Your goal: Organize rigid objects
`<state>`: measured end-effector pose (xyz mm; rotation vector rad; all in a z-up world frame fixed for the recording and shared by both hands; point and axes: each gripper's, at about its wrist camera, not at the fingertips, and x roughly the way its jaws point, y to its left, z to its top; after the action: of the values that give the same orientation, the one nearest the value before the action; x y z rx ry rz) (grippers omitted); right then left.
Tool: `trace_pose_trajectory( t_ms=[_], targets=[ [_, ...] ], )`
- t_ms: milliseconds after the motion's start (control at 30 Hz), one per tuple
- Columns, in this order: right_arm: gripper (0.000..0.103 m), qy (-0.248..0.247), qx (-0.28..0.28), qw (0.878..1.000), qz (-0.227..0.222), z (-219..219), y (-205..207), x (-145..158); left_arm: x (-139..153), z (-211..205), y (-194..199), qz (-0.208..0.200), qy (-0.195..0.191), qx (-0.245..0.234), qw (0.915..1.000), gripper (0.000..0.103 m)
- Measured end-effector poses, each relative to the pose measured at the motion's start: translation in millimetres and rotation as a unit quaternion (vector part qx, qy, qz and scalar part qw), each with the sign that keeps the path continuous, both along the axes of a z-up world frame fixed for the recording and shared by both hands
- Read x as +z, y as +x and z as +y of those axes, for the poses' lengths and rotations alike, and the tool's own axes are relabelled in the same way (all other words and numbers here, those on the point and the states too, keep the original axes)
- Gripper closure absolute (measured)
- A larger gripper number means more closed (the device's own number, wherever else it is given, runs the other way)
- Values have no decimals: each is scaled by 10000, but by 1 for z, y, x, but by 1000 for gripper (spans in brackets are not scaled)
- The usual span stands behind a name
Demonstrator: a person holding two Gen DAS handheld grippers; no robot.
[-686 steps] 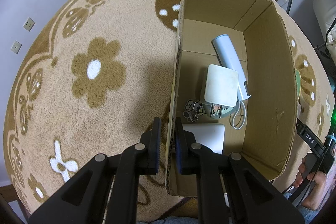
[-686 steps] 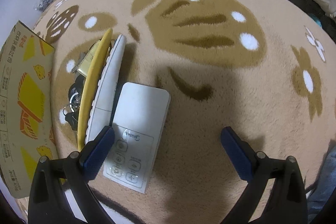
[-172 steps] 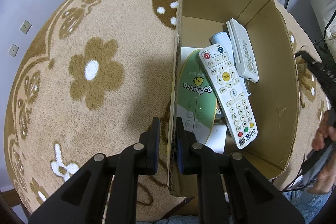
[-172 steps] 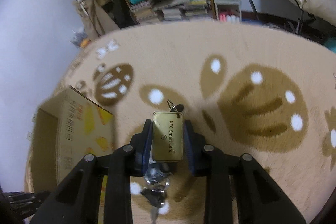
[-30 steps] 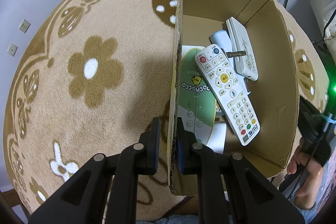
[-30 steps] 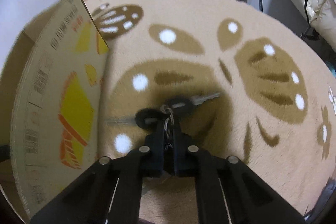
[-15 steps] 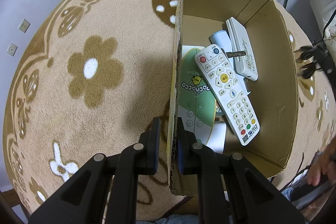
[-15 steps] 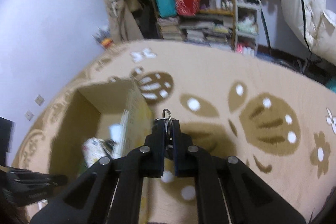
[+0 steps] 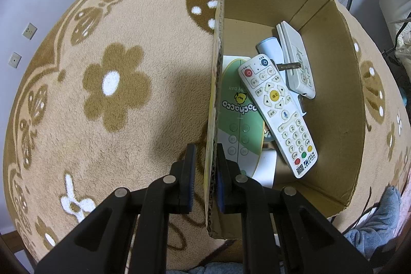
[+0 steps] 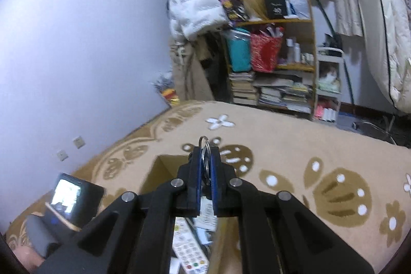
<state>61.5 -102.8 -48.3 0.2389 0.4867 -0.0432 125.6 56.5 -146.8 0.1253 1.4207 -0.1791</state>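
The left gripper (image 9: 205,171) pinches the corrugated wall of the cardboard box (image 9: 354,99), while the right gripper (image 10: 204,163) clamps a thin metal key ring (image 10: 204,145) above the box's smooth plastic remotes (image 9: 278,114).

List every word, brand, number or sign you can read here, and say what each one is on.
"Pochacco" (seen upside down): green oval remote.
"DAY", the word before it hidden: same green remote.
Digits 1 to 9: keypad of the white TV remote.
"JSCN": bottom corner of that remote.
Its other button labels, and those on the narrow white remote: too small to read.
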Motion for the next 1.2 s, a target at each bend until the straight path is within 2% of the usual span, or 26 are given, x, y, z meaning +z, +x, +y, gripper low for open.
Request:
trace_pose_trajectory(
  t_ms=[100, 333, 433, 567, 733, 933, 1100, 1200],
  targets=[
    [95, 135, 187, 9997, 80, 6, 5, -8, 0, 0, 0, 1, -2, -5, 10000, 89],
    [95, 328, 503, 9954, 747, 20, 26, -51, 0, 0, 0, 2, -4, 0, 10000, 89],
    [95, 192, 423, 9944, 952, 25, 29, -64, 1, 0, 0, 5, -12, 2, 10000, 89],
    [95, 139, 510, 9931, 1046, 29, 29, -70, 1, 0, 0, 5, -11, 1, 10000, 89],
    [95, 116, 559, 9888, 1381, 30, 32, -81, 1, 0, -1, -5, 4, -12, 10000, 89],
    [94, 170, 428, 9849, 1666, 25, 34, -90, 1, -3, -1, -43, 85, -51, 9999, 89],
    [92, 303, 458, 9843, 1678, 22, 31, -87, 3, -3, -2, -62, 97, 51, 9999, 89],
    [89, 329, 488, 9838, 1695, 21, 29, -85, 5, -8, -5, -135, 244, -14, 9996, 89]
  ],
)
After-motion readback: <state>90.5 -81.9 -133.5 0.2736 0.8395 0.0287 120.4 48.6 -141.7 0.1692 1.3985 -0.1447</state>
